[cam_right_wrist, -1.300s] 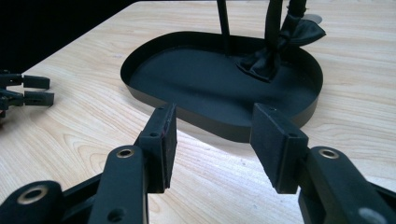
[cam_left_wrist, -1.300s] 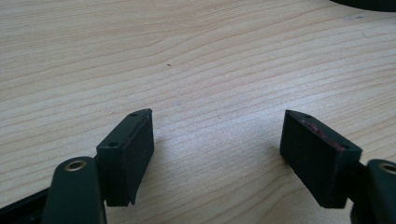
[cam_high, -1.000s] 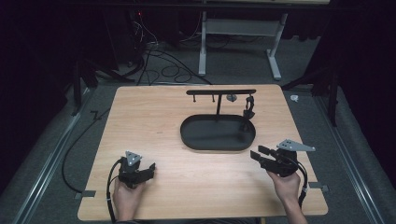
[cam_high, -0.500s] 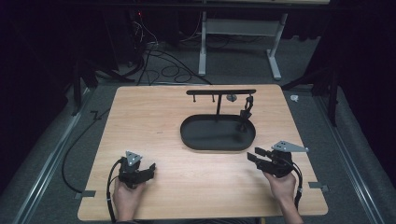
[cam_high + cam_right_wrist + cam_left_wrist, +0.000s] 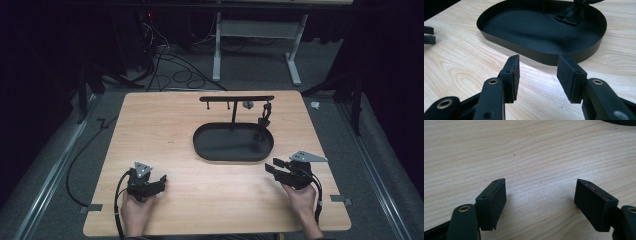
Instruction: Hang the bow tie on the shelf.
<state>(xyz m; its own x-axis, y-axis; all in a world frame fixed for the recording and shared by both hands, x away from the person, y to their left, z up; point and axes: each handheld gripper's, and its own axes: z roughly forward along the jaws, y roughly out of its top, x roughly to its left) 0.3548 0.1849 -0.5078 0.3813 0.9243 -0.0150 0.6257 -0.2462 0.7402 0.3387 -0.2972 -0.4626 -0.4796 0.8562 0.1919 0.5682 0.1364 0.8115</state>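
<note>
A black oval tray (image 5: pixel 207 145) lies at the middle of the wooden table (image 5: pixel 160 125). From it rises a thin stand with a crossbar (image 5: pixel 237 98). A small round piece (image 5: pixel 247 104) hangs under the bar, and a dark chain-like item (image 5: pixel 265 119) hangs from its right end down into the tray. My left gripper (image 5: pixel 159 182) rests near the front left, open, over bare wood (image 5: pixel 541 182). My right gripper (image 5: pixel 271 165) sits front right, open and holding nothing, its jaws (image 5: pixel 539 58) pointing at the tray's near wall (image 5: pixel 541 53). The dark item's lower end (image 5: pixel 572 13) lies in the tray.
The left gripper's jaws (image 5: pixel 427 35) show far off in the right gripper view. Cables and a white desk frame (image 5: pixel 255 30) stand on the floor beyond the table. The table's front edge runs just behind both hands.
My right gripper has shifted slightly left, closer to the tray's near rim. The left gripper has stayed put.
</note>
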